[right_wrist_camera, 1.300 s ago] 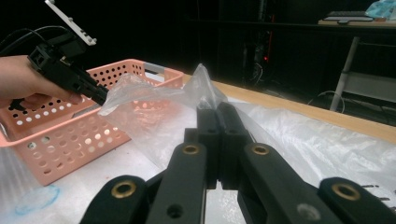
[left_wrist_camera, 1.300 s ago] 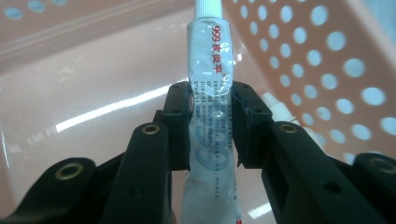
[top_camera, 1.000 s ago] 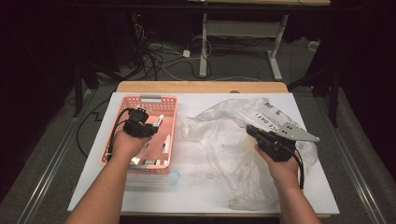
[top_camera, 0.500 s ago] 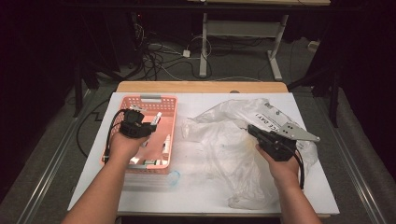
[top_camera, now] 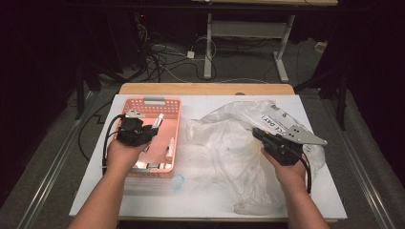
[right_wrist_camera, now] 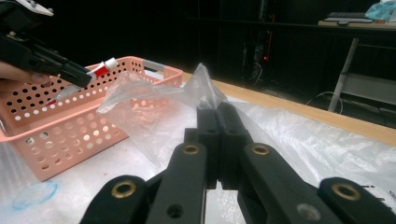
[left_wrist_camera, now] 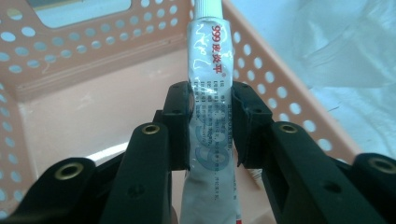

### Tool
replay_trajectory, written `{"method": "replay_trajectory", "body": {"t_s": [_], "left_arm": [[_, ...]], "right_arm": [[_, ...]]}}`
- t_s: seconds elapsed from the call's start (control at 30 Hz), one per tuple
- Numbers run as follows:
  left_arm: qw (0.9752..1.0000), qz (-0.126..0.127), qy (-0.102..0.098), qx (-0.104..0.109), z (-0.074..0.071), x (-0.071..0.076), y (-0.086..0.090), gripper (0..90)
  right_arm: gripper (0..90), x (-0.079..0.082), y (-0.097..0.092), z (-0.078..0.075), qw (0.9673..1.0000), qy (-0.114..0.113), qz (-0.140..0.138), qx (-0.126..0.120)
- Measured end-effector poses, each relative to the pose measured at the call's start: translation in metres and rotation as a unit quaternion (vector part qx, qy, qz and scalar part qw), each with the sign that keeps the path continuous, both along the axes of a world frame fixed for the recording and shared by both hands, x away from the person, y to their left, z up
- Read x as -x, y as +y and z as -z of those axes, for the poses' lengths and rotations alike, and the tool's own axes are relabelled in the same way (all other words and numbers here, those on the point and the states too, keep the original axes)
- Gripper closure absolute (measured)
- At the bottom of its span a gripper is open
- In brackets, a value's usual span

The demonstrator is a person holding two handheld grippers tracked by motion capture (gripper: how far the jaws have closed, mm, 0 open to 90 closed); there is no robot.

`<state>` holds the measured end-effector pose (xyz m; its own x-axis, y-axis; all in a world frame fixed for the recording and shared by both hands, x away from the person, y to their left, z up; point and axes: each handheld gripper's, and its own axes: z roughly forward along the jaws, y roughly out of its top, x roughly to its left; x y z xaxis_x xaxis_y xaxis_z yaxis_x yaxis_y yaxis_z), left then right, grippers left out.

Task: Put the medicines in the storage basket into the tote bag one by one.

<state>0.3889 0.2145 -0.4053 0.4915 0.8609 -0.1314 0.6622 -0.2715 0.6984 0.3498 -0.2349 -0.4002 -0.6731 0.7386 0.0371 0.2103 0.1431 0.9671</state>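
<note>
Left gripper view, frame centre: left gripper (left_wrist_camera: 210,123) fingers pinch soft, light silver ointment tube (left_wrist_camera: 210,93) mid-body; dents easily. Right gripper (right_wrist_camera: 217,140) fingers clamp thin, slippery clear plastic bag (right_wrist_camera: 196,88).

The basket (top_camera: 173,106) is salmon pink, dotted with round holes. Above it, the tube (left_wrist_camera: 209,112) is silver-white with red and blue print. Beside the basket, the bag (top_camera: 229,138) is clear, milky plastic.
</note>
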Motion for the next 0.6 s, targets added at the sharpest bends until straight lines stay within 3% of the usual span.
{"method": "replay_trajectory", "body": {"t_s": [0.17,0.3,0.6], "left_arm": [[0.9996,0.012,-0.025,-0.005,-0.002,0.015,-0.004,68.4],[0.9987,0.02,-0.045,0.01,-0.006,0.028,-0.005,68.4],[0.9974,0.037,-0.06,0.017,-0.003,0.042,-0.015,68.4]], "right_arm": [[90.0,0.001,0.0,0.0,1.0,0.002,0.001,-0.004],[90.0,0.001,0.001,-0.001,1.0,0.0,-0.005,0.007],[90.0,0.003,0.002,-0.003,0.9999,-0.001,-0.015,0.009]]}}
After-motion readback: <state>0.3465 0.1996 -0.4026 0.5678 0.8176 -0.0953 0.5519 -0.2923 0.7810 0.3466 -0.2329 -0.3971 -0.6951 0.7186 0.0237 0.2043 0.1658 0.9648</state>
